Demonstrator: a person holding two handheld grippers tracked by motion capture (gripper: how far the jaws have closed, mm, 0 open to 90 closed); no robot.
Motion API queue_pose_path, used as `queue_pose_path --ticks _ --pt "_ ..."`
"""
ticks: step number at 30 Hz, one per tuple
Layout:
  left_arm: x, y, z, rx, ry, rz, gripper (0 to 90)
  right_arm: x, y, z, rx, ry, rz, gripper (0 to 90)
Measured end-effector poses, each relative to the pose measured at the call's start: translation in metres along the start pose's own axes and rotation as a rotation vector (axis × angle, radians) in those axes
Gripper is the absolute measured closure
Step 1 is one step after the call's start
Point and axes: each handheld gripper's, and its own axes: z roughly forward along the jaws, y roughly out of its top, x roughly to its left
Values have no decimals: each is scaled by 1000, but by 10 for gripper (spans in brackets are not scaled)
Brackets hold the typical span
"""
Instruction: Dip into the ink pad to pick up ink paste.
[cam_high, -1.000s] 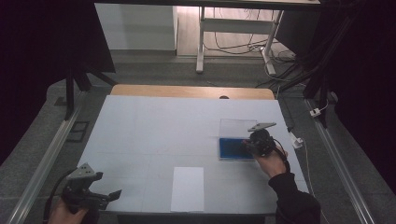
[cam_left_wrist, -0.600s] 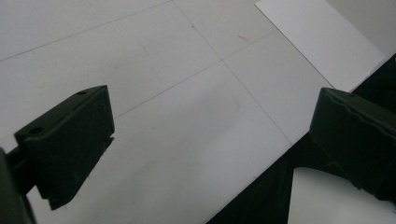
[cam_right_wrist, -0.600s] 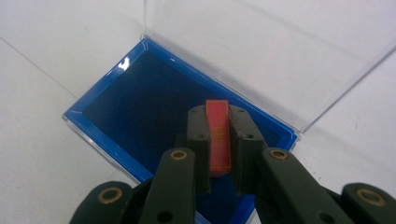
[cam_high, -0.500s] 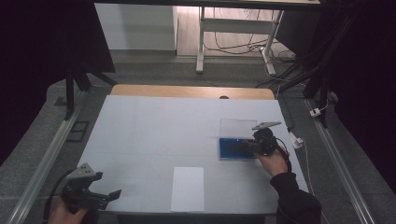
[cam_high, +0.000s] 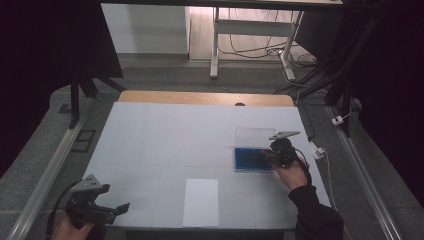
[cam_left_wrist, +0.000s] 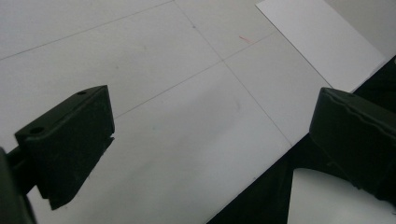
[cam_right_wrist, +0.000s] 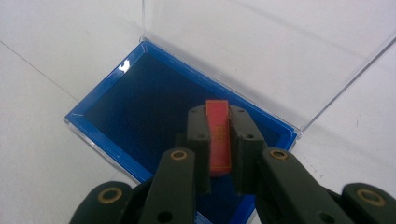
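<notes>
Since the earlier frames the right gripper (cam_high: 272, 155) has barely shifted, staying over the blue box (cam_high: 252, 159) at the right of the table (cam_high: 165, 135), and the left gripper (cam_high: 107, 210) has stayed put at the near left corner.

The red piece (cam_right_wrist: 218, 137) carries small yellowish marks on its edge, too small to read. No other writing shows.

There is one blue-lined box with one clear lid (cam_high: 254, 136) standing open behind it, one red piece, one white sheet (cam_high: 201, 202) lying flat near the front edge, and two grippers.

The right hand (cam_high: 290, 175) reaches in from the near right, sleeve dark, gripper pointing forward and down into the box. In the right gripper view its jaws are closed tight on the thin red piece, held upright on edge just above the blue floor of the box; I cannot tell whether it touches the floor.

The left hand (cam_high: 67, 227) holds its gripper low over the table's front edge. In the left gripper view the jaws stand wide apart with nothing between them, above bare tabletop, the corner of the white sheet farther off.
</notes>
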Motion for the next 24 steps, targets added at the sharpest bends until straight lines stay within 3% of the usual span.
queue_pose_path --ticks 8,17,24 --pt "0 0 0 -2 -1 -4 5 3 3 -1 10 -9 -21 800" --pt "1 0 0 -2 -3 -6 5 11 11 -10 -58 25 -20 799" --pt "1 0 0 -1 -3 -6 5 22 16 -6 -58 53 -53 799"
